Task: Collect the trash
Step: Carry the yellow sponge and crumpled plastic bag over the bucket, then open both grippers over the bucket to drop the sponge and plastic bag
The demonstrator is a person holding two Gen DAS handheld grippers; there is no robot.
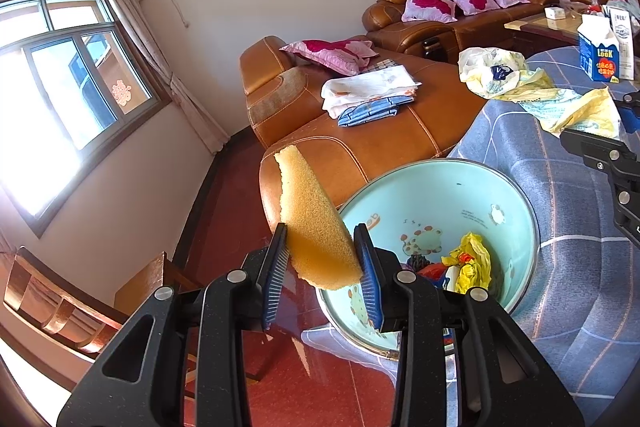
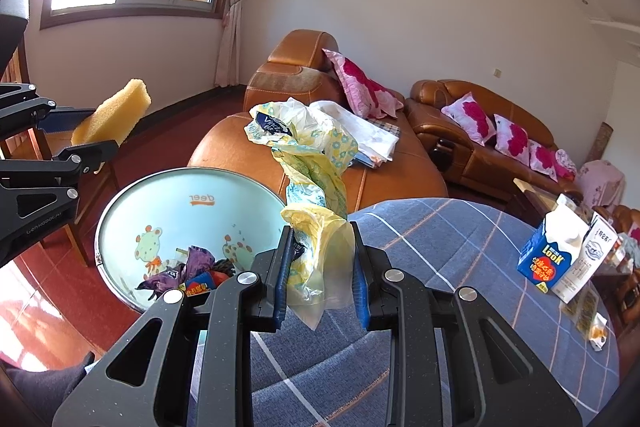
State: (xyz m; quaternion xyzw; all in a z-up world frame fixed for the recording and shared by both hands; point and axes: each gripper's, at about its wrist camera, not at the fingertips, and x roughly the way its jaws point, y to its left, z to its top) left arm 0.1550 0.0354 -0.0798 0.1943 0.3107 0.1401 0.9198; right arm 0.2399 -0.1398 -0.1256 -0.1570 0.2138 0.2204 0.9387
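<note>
My left gripper (image 1: 322, 267) is shut on a yellow sponge (image 1: 310, 223) and holds it in the air beside the rim of a light blue cartoon bin (image 1: 424, 195). The sponge also shows in the right wrist view (image 2: 114, 117). My right gripper (image 2: 322, 267) is shut on a yellow plastic bag (image 2: 320, 235). The bag trails back over the blue checked tablecloth (image 2: 440, 239) and hangs next to the bin (image 2: 168, 195). The bin holds several wrappers (image 1: 468, 263). The right gripper shows at the right edge of the left wrist view (image 1: 612, 163).
A blue and white milk carton (image 2: 556, 251) stands on the table's right side, with a small scrap (image 2: 596, 331) near the edge. A brown leather sofa (image 1: 360, 131) with folded cloths lies behind the bin. A wooden chair (image 1: 80, 299) stands on the red floor at left.
</note>
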